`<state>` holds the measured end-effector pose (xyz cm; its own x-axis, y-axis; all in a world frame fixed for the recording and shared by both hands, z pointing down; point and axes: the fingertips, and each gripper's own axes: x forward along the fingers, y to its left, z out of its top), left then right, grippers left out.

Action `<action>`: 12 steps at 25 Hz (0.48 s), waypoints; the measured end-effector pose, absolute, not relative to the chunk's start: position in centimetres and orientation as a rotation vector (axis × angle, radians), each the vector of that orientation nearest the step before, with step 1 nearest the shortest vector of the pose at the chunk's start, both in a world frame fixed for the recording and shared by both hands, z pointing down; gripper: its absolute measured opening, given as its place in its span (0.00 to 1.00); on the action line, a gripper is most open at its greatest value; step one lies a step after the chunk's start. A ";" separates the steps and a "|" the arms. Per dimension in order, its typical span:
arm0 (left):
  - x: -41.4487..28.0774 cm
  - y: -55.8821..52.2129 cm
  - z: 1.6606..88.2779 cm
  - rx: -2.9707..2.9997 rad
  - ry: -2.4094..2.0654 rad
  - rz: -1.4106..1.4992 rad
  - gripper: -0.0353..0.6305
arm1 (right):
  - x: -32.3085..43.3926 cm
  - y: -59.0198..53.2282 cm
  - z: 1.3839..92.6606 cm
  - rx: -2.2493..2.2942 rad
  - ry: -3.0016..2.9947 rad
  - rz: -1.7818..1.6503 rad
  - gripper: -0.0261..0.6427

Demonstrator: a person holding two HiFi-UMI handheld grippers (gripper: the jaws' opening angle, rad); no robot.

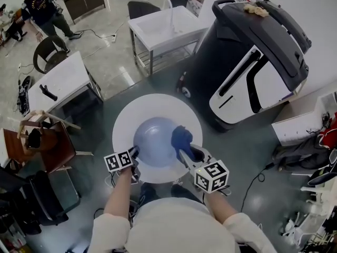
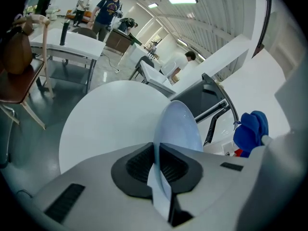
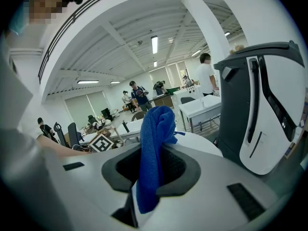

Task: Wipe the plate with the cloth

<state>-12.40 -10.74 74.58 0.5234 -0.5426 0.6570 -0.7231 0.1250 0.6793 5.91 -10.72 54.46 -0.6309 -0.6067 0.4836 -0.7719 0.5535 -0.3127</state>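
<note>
My left claw point(image 1: 135, 153) pinches the plate point(image 1: 154, 141) rim over the desk's point(image 1: 125, 121) middle, my right claw point(image 1: 184, 153) clamped tight on the cloth point(image 1: 181, 137).

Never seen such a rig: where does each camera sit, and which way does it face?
Head view: on the person's head, steeply down onto the round table; both forearms, left gripper and right gripper show.
Left gripper view: on that gripper, along its jaws, shut on the plate.
Right gripper view: on that gripper, along its jaws, shut on the blue cloth.
Shared: all three show the cloth.
</note>
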 end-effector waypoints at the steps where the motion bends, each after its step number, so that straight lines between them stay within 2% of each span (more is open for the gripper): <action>1: -12.4 -10.6 74.1 1.544 -1.131 0.172 0.12 | 5.8 -10.8 54.4 1.133 -2.477 0.722 0.18; 12: -12.1 -10.2 65.7 1.664 -1.172 -0.025 0.12 | 3.8 -12.0 52.6 1.069 -2.549 0.629 0.18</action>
